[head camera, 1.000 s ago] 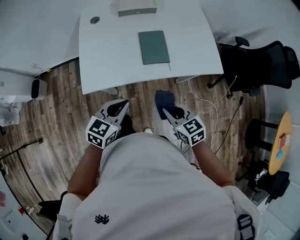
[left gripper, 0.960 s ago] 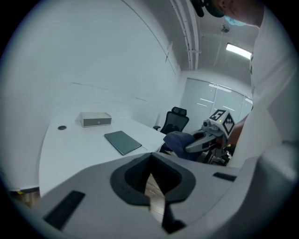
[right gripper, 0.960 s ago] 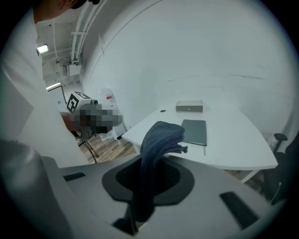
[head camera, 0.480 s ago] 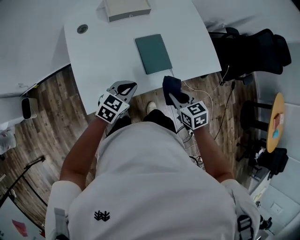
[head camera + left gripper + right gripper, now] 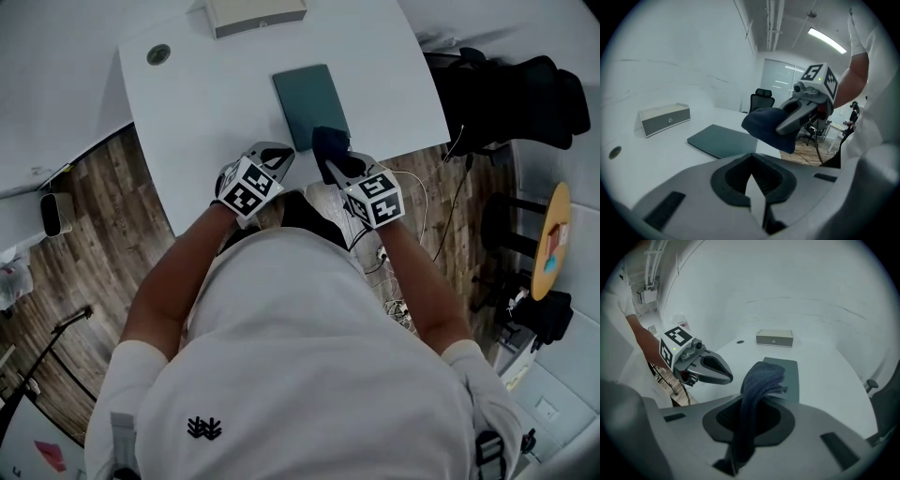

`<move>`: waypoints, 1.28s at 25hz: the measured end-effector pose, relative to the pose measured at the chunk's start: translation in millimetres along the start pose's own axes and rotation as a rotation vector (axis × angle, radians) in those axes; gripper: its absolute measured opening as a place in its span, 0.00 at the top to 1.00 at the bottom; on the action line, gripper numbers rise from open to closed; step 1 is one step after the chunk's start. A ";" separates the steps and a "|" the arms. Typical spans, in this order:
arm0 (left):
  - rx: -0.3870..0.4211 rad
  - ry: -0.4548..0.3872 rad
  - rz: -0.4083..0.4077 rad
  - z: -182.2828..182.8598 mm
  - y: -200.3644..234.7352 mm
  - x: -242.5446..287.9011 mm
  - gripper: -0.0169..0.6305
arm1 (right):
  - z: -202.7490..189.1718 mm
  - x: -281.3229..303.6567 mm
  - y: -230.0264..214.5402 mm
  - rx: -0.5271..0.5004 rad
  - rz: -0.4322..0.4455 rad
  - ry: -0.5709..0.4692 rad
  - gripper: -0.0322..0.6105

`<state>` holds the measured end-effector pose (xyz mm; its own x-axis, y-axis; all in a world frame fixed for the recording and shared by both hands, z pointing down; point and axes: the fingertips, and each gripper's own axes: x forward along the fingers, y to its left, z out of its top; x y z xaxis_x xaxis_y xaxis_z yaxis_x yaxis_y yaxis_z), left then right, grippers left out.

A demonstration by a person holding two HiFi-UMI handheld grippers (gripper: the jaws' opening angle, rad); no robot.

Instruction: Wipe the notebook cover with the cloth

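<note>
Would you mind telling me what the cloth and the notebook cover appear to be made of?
Cloth: soft dark-blue woven or knitted fabric, matte; it hangs in limp folds. Notebook cover: dark green, smooth, matte, lying flat; probably card or leatherette, unclear.

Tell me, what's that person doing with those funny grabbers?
A person holds tongs in each hand at a white table. The right tongs are shut on a dark blue cloth, right by the near end of a green notebook, ready for wiping. The left tongs are shut and empty, beside them.
</note>
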<state>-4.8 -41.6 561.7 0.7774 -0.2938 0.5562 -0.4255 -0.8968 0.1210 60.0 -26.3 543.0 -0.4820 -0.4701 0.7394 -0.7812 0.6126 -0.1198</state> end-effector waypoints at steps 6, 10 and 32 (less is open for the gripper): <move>0.009 0.050 -0.009 -8.2 9.7 23.3 0.96 | 13.9 37.4 -4.6 -0.042 0.056 0.035 0.88; 0.026 0.088 -0.026 -14.6 8.1 34.8 0.96 | 14.3 52.5 -3.1 -0.051 0.083 0.054 0.88; 0.116 0.188 -0.046 -31.8 -4.6 47.9 0.96 | -12.0 62.7 -40.0 -0.058 0.061 0.123 0.88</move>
<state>19.6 -41.0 613.9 0.6905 -0.1943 0.6968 -0.3269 -0.9431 0.0610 65.8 -72.7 602.0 -0.4725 -0.3520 0.8080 -0.7261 0.6751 -0.1305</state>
